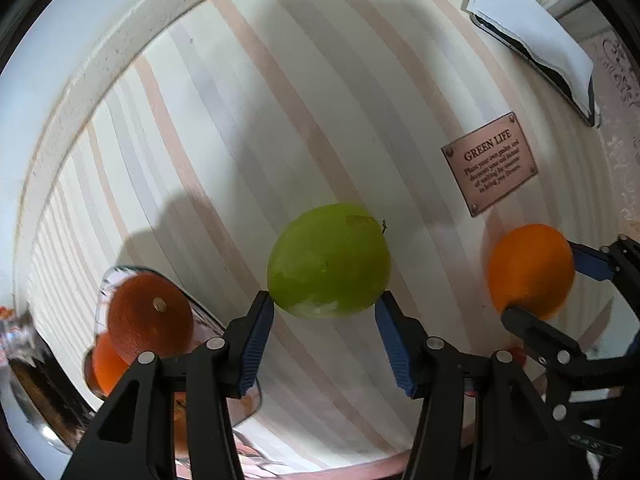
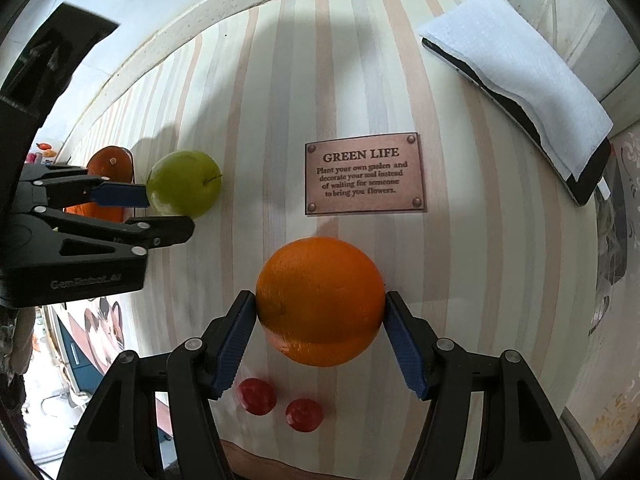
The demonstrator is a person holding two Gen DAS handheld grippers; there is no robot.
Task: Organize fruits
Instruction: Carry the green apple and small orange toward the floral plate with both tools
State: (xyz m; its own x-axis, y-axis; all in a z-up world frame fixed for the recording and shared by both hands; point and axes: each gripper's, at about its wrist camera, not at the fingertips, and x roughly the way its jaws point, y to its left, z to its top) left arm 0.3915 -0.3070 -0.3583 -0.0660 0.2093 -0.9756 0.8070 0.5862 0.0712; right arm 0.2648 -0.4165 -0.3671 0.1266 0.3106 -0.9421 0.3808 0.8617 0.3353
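Task looks roughly midway. A glass bowl (image 1: 120,280), far left of the GREEN LIFE plaque (image 2: 365,173), already holds oranges (image 1: 150,314); at least two show, count unclear through the glass. Two fruits are in hand. The left gripper (image 1: 324,306) clasps a green apple (image 1: 328,260) by its lower sides, between the plaque and the bowl, close to the bowl's rim. The right gripper (image 2: 320,308) grips an orange (image 2: 320,300), pads pressed on both sides, just below the plaque. Whether either fruit is lifted off the striped table (image 2: 460,280) cannot be told. Left to do: both held fruits, plus two small red fruits (image 2: 280,404) lying loose below the plaque, under the held orange, type unclear.
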